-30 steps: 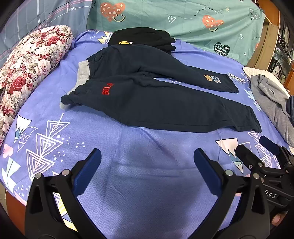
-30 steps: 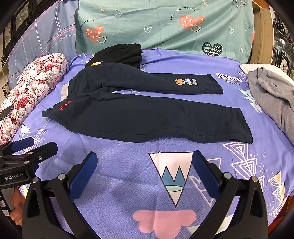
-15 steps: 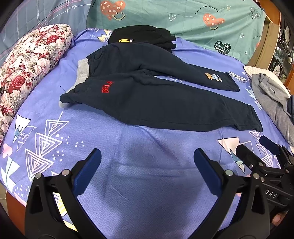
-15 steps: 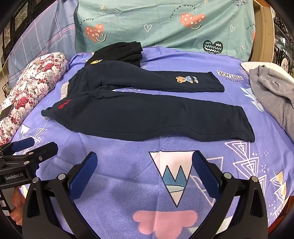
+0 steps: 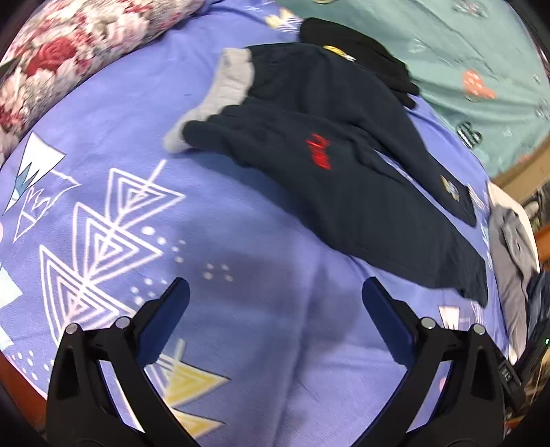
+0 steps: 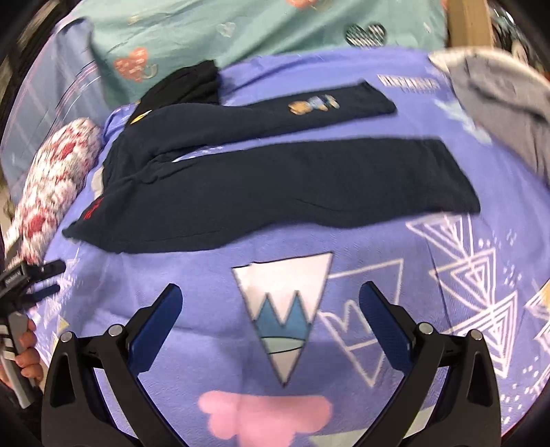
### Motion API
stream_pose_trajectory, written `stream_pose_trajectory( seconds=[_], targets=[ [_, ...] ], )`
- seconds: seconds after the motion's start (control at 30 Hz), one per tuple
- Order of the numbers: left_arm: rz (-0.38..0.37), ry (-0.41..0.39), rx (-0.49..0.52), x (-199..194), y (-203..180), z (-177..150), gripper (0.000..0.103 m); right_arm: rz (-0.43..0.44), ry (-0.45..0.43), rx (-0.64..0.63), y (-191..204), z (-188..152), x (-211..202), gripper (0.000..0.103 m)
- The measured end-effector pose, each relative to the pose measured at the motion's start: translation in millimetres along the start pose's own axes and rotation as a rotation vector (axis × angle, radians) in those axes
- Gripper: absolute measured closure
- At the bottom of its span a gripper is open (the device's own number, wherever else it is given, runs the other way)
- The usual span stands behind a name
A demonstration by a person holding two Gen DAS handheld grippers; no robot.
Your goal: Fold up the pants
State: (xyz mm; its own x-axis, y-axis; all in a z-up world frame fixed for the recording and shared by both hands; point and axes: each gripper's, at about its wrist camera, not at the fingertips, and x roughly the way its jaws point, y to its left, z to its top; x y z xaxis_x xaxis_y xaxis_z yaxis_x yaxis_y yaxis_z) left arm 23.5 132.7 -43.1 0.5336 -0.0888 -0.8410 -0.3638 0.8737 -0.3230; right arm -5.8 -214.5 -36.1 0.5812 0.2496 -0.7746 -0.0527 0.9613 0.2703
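Dark navy pants [image 5: 343,172] lie spread flat on the purple bedsheet [image 5: 240,309], legs apart, grey waistband [image 5: 230,82] toward the floral pillow, red lettering near the hip. In the right wrist view the pants [image 6: 275,192] stretch across the middle, with a bear patch on the far leg. My left gripper [image 5: 275,302] is open and empty, above bare sheet short of the waist end. My right gripper [image 6: 271,302] is open and empty, above the sheet short of the near leg. The left gripper [image 6: 31,278] also shows at the left edge of the right wrist view.
A floral pillow [image 5: 68,51] lies at the left. A folded black garment [image 5: 361,51] sits beyond the pants. Grey clothing [image 6: 498,103] is piled at the right. A teal patterned cloth [image 6: 240,31] hangs at the back.
Both grippers have tilted and moved closer to the pants; the left one swung toward the waist end, the right one toward the legs. Both views are motion-blurred. The pants have not moved.
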Motion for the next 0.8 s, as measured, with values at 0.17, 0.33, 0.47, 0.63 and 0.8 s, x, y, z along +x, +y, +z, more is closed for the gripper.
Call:
stream_pose_trajectory(
  seconds=[0.17, 0.33, 0.47, 0.63, 0.8],
  targets=[
    [-0.091, 0.059, -0.103, 16, 17, 28, 0.002, 0.031, 0.042, 0.069, -19, 11, 9, 0.001],
    [-0.085, 0.055, -0.208, 34, 30, 53, 0.002, 0.015, 0.057, 0.085, -32, 22, 11, 0.001],
    [-0.101, 0.074, -0.263, 48, 37, 69, 0.003, -0.037, 0.059, 0.099, -46, 27, 12, 0.001],
    [-0.129, 0.059, -0.244, 63, 33, 90, 0.043, -0.110, 0.044, 0.169, -81, 37, 5, 0.001],
    [-0.134, 0.106, -0.243, 83, 27, 99, 0.063, -0.111, 0.028, 0.301, -122, 47, 2, 0.001]
  ],
)
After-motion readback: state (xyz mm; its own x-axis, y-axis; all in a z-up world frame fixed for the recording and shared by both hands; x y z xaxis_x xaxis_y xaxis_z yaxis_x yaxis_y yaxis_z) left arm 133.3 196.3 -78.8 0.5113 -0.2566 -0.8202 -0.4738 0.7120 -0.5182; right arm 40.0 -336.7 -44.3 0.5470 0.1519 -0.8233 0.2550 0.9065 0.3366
